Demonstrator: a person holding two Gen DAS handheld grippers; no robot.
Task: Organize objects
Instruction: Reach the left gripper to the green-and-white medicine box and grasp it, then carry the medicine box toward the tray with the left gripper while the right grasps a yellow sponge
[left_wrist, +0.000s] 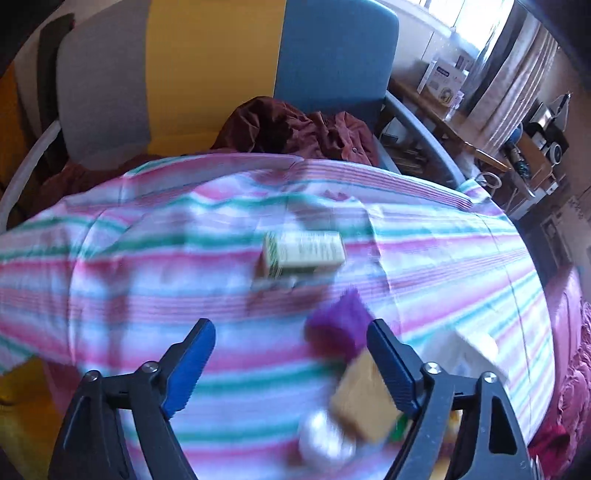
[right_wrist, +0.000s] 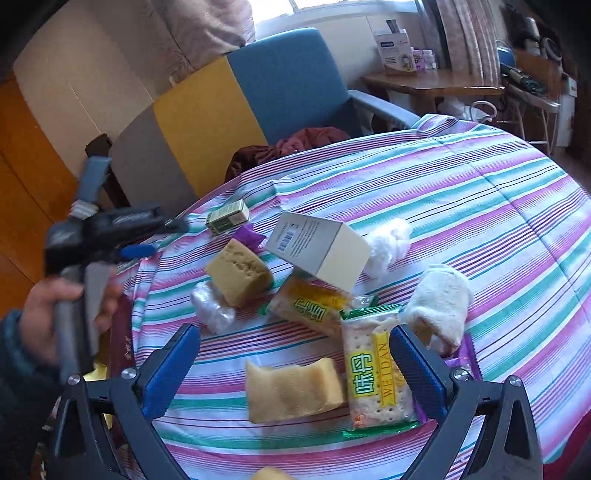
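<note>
Both grippers spread, empty: left gripper (left_wrist: 291, 339), right gripper (right_wrist: 295, 345). I'd centre right over yellow rectangular sponge block (right_wrist: 293, 391) (square approach) before closing.

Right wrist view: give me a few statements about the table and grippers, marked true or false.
1. The right gripper is open, holding nothing. True.
2. The grey carton lies flat on the cloth. False: it is tilted, propped on a snack packet.
3. The small green box sits at the far side of the pile. True.
4. The striped cloth is plain white. False: pink, green and white stripes.
5. The left gripper is shut. False: open.
</note>
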